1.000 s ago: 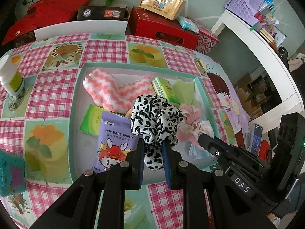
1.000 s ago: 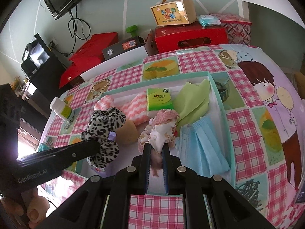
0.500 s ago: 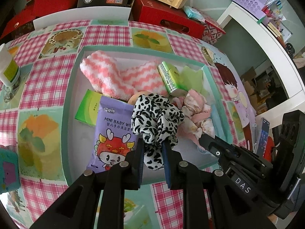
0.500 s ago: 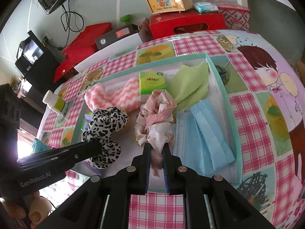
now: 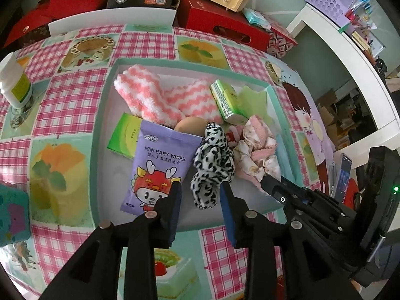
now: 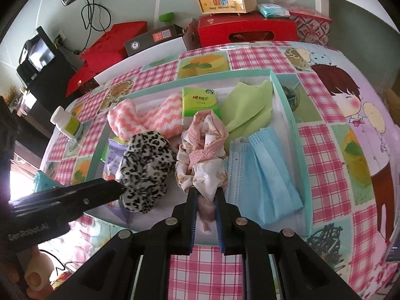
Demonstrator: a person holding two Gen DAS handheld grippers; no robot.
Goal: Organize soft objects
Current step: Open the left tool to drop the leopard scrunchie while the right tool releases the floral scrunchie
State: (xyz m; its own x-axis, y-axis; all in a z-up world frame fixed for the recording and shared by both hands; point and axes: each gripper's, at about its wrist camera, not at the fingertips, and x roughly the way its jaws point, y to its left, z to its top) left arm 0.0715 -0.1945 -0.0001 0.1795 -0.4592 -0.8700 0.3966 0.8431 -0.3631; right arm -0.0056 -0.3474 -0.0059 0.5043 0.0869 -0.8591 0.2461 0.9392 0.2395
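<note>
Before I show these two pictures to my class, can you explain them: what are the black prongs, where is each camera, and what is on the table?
There is no robot here. A person holds a two-finger gripper in each hand, and each carries a wide-angle camera looking along its fingers, so the black prongs at the bottom are the gripper itself.

In the left wrist view, the left gripper has its jaws opening, letting go of a leopard-print scrunchie. In the right wrist view, the right gripper pinches a pink floral cloth.

Both lie in a shallow teal-edged tray on a checked tablecloth, with a striped fuzzy sock, baby wipes, tissue packs, a green cloth and blue face masks.
</note>
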